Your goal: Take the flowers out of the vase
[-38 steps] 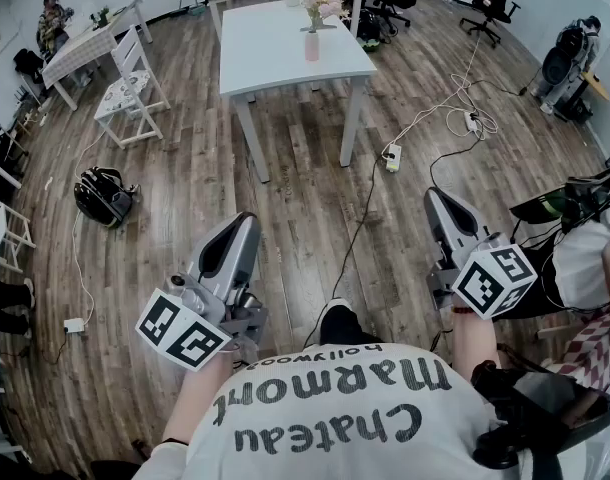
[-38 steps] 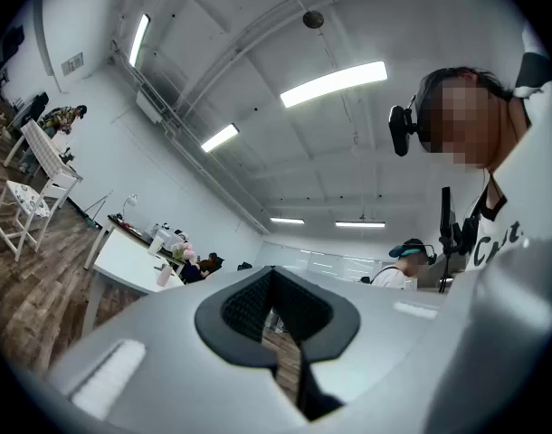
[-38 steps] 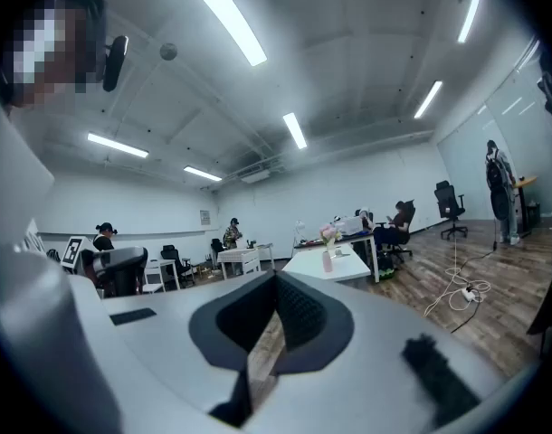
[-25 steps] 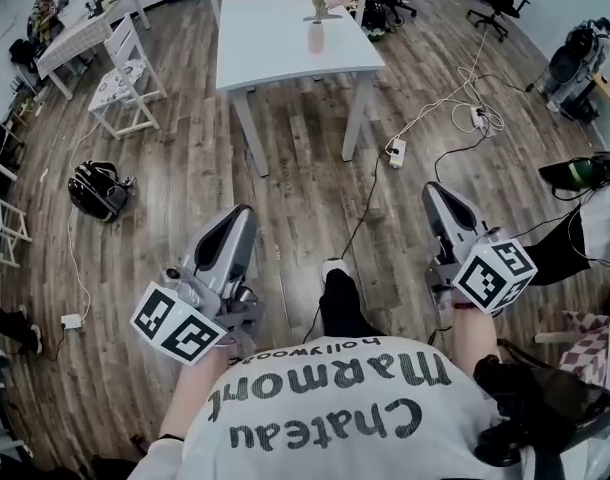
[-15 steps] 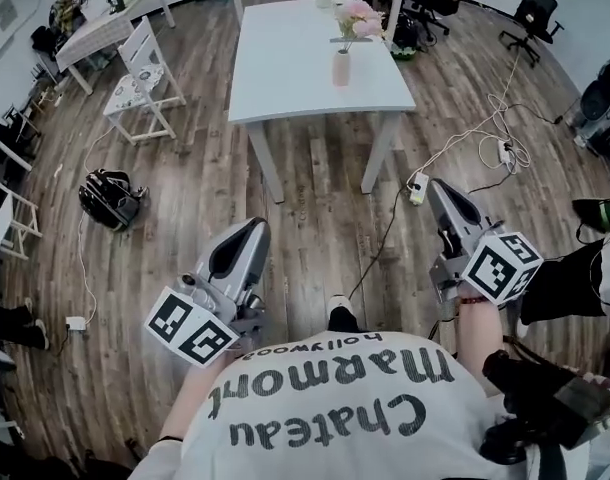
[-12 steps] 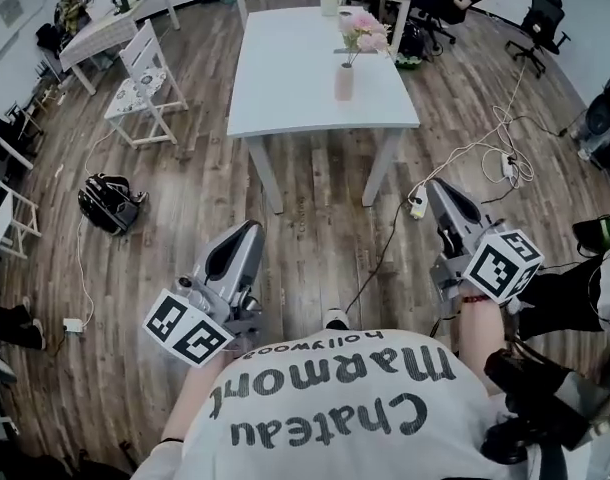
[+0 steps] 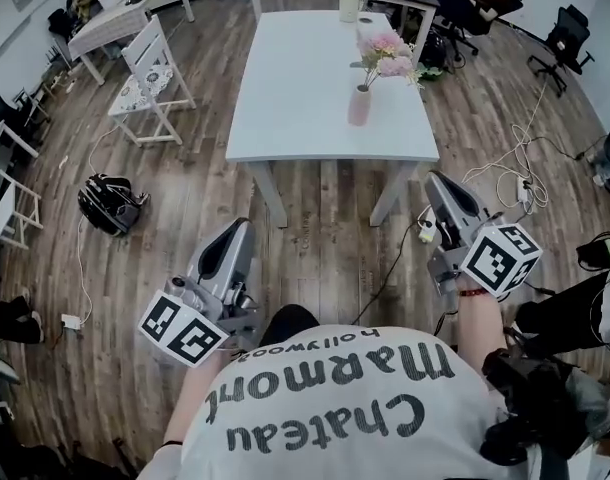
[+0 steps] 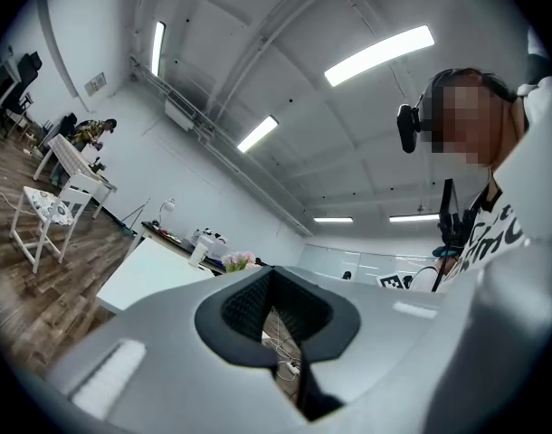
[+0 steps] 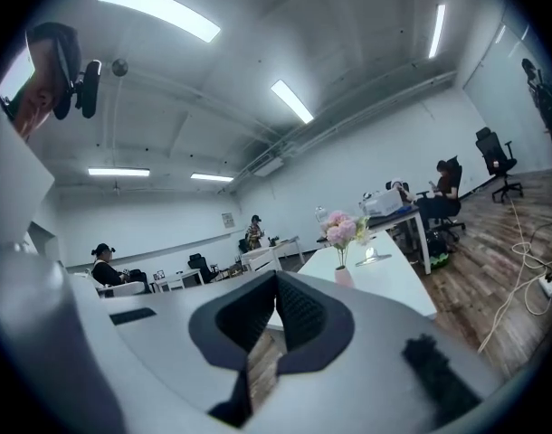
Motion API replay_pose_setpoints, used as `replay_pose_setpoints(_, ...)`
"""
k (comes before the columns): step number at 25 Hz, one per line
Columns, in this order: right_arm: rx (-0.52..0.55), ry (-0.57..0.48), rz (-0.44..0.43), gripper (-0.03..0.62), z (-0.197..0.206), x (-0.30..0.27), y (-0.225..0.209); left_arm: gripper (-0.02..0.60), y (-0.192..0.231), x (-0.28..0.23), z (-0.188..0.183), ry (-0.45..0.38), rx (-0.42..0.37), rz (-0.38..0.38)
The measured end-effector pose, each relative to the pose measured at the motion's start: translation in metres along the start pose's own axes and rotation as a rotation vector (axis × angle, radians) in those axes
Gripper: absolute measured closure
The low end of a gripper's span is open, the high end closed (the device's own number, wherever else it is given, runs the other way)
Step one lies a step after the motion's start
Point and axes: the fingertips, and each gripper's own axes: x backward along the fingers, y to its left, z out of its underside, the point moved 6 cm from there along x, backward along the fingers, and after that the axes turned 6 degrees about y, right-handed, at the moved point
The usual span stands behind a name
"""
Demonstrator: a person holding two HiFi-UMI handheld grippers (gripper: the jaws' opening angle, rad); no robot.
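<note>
Fingers of left gripper point(image 7: 235, 233) closed, empty, right gripper point(image 7: 440, 183) fingers closed, empty, flowers point(image 7: 387, 56) in vase point(image 7: 359, 106) well apart

A white rectangular table point(image 7: 305, 88) stands on a wood-plank floor point(image 7: 185, 183). On the right side of its top sits 1 pink vase point(image 7: 359, 108) holding pink flowers point(image 7: 387, 56), and 1 white jug point(image 7: 349, 2) stands at the far end. On the floor, 1 white chair point(image 7: 155, 68) stands near the table's left side, 1 black bag point(image 7: 107, 201) lies well apart to the left, and a white power strip point(image 7: 423, 230) lies near the table's right front leg, with a white cable point(image 7: 515, 158) looping away beyond it.
</note>
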Motion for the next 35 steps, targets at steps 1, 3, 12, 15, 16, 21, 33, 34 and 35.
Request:
replay_pose_setpoints(1,-0.008,0.006,0.007,0.579,0.000,-0.008,-0.006,0.577,0.005,-0.006,-0.002,0.004,-0.009,0.005)
replay_pose_setpoints(3,-0.029,0.020,0.015,0.579,-0.001,-0.026,-0.015,0.575,0.015,-0.018,-0.009,0.019,-0.043,0.013)
replay_pose_setpoints(12,-0.129,-0.002,0.096,0.579,-0.017,-0.110,-0.041,0.576,0.126,-0.089,-0.041,0.125,-0.033,0.087)
replay_pose_setpoints(15,-0.178,-0.073,0.134,0.579,-0.030,-0.137,-0.046,0.577,0.168,-0.113,-0.065,0.140,-0.024,0.117)
replay_pose_setpoints(16,-0.172,-0.087,0.164,0.579,-0.033,-0.147,-0.047,0.576,0.180,-0.121,-0.074,0.144,-0.029,0.131)
replay_pose_setpoints(21,-0.170,-0.101,0.280,0.579,-0.032,-0.203,-0.053,0.575,0.242,-0.153,-0.103,0.178,-0.070,0.195)
replay_pose_setpoints(33,-0.248,-0.014,0.455,0.577,-0.013,-0.242,-0.107,0.575,0.315,-0.219,-0.069,0.289,0.070,0.224)
replay_pose_setpoints(34,-0.253,-0.012,0.453,0.577,-0.011,-0.246,-0.113,0.575,0.319,-0.222,-0.068,0.298,0.072,0.211)
replay_pose_setpoints(35,-0.257,-0.008,0.450,0.577,-0.009,-0.250,-0.118,0.575,0.324,-0.225,-0.068,0.306,0.075,0.197)
